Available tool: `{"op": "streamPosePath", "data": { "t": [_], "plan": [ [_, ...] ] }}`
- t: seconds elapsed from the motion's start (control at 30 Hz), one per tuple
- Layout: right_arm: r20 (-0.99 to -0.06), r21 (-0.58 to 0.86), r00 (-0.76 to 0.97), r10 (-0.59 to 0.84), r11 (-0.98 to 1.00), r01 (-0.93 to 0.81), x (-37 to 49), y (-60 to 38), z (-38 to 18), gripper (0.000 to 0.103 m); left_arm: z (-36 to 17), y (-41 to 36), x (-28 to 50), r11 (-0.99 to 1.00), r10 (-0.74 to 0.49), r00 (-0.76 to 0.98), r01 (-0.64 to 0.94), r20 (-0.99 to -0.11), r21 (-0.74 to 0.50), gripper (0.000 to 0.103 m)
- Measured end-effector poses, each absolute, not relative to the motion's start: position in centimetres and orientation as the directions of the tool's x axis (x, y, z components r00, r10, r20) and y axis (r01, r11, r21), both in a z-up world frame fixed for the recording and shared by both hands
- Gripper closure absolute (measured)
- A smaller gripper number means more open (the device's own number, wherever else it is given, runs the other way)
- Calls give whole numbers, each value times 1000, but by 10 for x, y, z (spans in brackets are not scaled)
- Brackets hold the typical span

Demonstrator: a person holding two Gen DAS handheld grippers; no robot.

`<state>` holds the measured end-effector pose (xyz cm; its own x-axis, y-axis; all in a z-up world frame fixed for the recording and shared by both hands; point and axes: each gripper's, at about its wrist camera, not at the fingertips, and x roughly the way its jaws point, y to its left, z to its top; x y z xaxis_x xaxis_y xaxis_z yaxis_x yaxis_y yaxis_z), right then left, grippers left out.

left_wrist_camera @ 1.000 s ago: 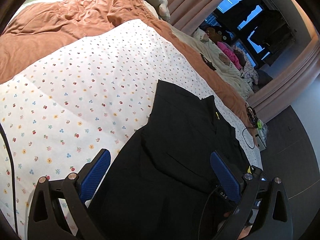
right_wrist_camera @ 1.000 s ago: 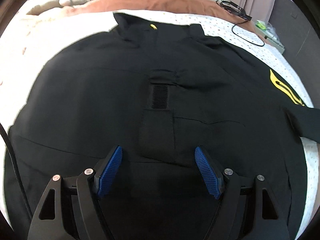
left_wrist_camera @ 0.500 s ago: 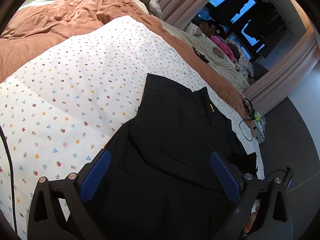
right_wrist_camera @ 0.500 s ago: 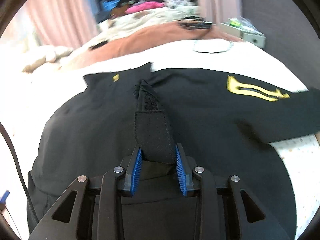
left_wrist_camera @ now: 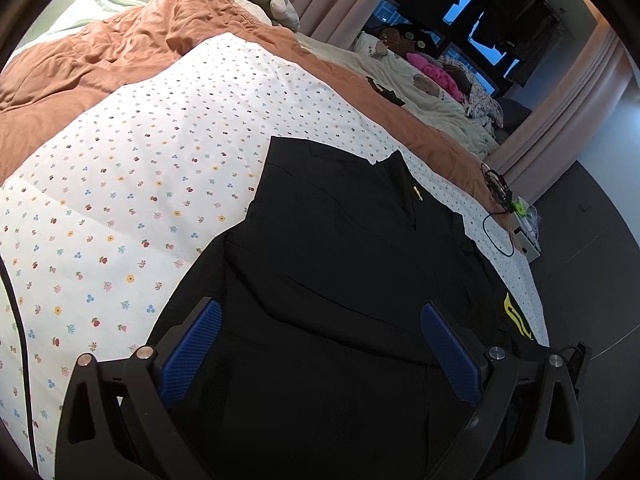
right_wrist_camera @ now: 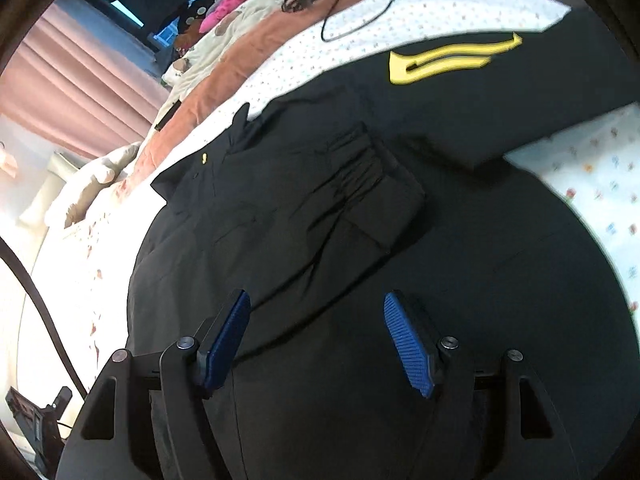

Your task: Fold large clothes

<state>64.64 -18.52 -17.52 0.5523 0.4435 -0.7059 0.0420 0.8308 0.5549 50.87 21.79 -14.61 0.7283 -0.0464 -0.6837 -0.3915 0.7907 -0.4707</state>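
Right tongs (right_wrist_camera: 316,336) just reopened, cuff flap (right_wrist_camera: 372,188) dropped ahead onto black jacket (left_wrist_camera: 340,280); sleeve fold placed. Left tongs (left_wrist_camera: 320,344) apart, empty.

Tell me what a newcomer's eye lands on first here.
A large black jacket lies spread on the flowered sheet, filling the middle of both views. Its yellow logo stands out on the sleeve at the top right of the right view. A rust quilt lies rumpled behind the sheet.

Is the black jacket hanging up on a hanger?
No, the black jacket lies spread flat on the flowered sheet.
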Motion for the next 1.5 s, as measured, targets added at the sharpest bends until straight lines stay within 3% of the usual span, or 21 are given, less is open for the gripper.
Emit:
{"op": "streamPosePath", "data": {
  "t": [0.2,0.3,0.47,0.57,0.63,0.67,0.7,0.77,0.9,1.03,1.43,1.5],
  "plan": [
    [-729,548,534,429,833,78,684,-201,-187,95,-154,215,517,797,-39,708,-403,-705,-449,1],
    [-720,550,549,425,832,77,696,-204,-190,101,-157,213,520,802,-31,700,-408,-713,-436,1],
    [-704,532,580,409,845,49,692,-193,-182,102,-159,210,523,812,-19,690,-412,-723,-414,1],
    [-709,544,557,433,838,41,695,-193,-185,100,-159,208,523,816,-17,692,-408,-722,-410,1],
    [-695,579,546,468,814,40,694,-201,-184,93,-158,207,523,816,-14,698,-406,-716,-411,1],
    [-685,592,553,475,805,43,693,-207,-182,81,-157,205,523,818,-14,702,-401,-712,-411,1],
    [-673,600,573,467,798,53,688,-217,-178,58,-155,203,523,823,-15,707,-393,-707,-410,1],
    [-641,618,617,456,784,63,679,-235,-170,35,-152,198,525,834,-17,715,-375,-699,-405,1],
    [-592,624,691,414,778,68,656,-273,-153,35,-150,188,529,845,-25,728,-351,-686,-403,1],
    [-602,594,734,316,791,147,639,-312,-152,35,-152,177,536,859,-21,726,-338,-687,-384,1],
    [-612,622,758,226,729,285,647,-376,-178,35,-165,138,571,921,-22,704,-262,-710,-288,1],
    [-603,626,770,209,722,294,647,-371,-178,52,-167,133,575,922,-25,698,-260,-716,-286,1]
  ]
}}
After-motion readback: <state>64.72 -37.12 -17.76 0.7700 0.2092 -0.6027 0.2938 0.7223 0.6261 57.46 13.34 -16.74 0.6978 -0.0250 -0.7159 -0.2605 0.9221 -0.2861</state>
